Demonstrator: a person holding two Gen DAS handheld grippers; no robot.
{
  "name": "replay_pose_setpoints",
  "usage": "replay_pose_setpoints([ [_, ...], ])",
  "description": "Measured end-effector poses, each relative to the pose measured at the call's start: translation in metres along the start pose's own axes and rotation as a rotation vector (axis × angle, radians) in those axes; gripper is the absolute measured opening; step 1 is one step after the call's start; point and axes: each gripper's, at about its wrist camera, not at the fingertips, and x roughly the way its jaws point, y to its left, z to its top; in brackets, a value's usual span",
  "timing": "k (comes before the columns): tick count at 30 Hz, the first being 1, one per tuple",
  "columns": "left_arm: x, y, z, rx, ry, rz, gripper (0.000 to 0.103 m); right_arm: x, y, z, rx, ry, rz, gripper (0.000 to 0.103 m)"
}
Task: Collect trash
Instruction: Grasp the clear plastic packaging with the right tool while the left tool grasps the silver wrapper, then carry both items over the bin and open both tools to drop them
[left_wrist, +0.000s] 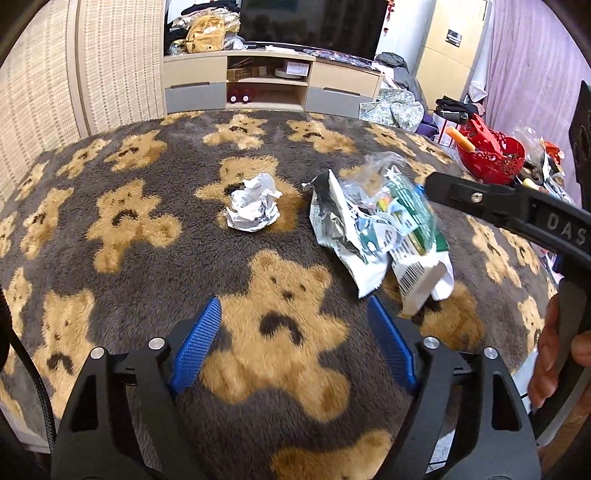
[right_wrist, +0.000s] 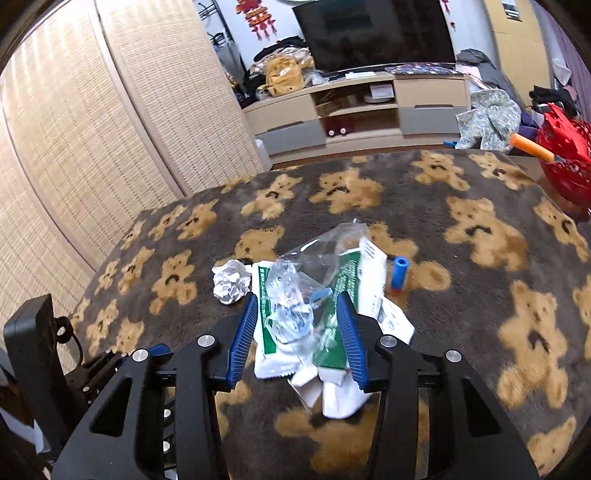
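Between the blue pads of the right hand-held gripper (right_wrist: 297, 317) sits the pile of wrappers and clear plastic (right_wrist: 317, 306) on the bear-patterned blanket (right_wrist: 480, 332); whether the half-closed jaws press it cannot be told. Just left lies a crumpled paper ball (left_wrist: 253, 203). Well short of both, the left hand-held gripper (left_wrist: 291, 325) stands wide and empty. Only the right wrist view shows the blue tube (right_wrist: 400, 272) beside the pile.
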Motion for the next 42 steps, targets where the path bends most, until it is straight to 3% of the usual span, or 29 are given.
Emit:
replay_pose_setpoints([
  [7, 0.013, -0.003, 0.008, 0.003, 0.01, -0.04, 0.074, 0.026, 0.003, -0.001, -0.038, 0.044, -0.039, 0.043],
  [11, 0.022, -0.011, 0.011, 0.019, 0.018, -0.063, 0.07, 0.023, -0.008, -0.004, -0.01, 0.036, -0.019, 0.021],
  [15, 0.034, -0.022, 0.013, 0.035, 0.041, -0.073, 0.056, 0.013, -0.02, -0.003, 0.016, 0.016, -0.013, 0.009],
  [23, 0.056, -0.033, 0.018, 0.031, 0.06, -0.119, 0.04, -0.012, -0.035, 0.0, 0.032, -0.035, -0.016, 0.007],
  [25, 0.06, -0.036, 0.02, 0.034, 0.068, -0.132, 0.026, -0.02, -0.038, -0.001, 0.032, -0.047, -0.021, 0.007],
  [27, 0.061, -0.039, 0.021, 0.033, 0.065, -0.132, 0.02, -0.025, -0.04, -0.002, 0.026, -0.054, -0.033, 0.007],
  [28, 0.06, -0.039, 0.021, 0.032, 0.061, -0.132, 0.01, -0.028, -0.04, -0.002, 0.022, -0.058, -0.041, 0.007],
  [33, 0.044, -0.041, 0.02, 0.047, 0.027, -0.113, 0.008, -0.043, -0.045, -0.006, 0.033, -0.078, -0.061, 0.007],
  [42, -0.017, -0.038, 0.024, 0.058, -0.052, -0.01, 0.008, -0.085, -0.04, -0.009, 0.033, -0.117, -0.074, 0.005],
])
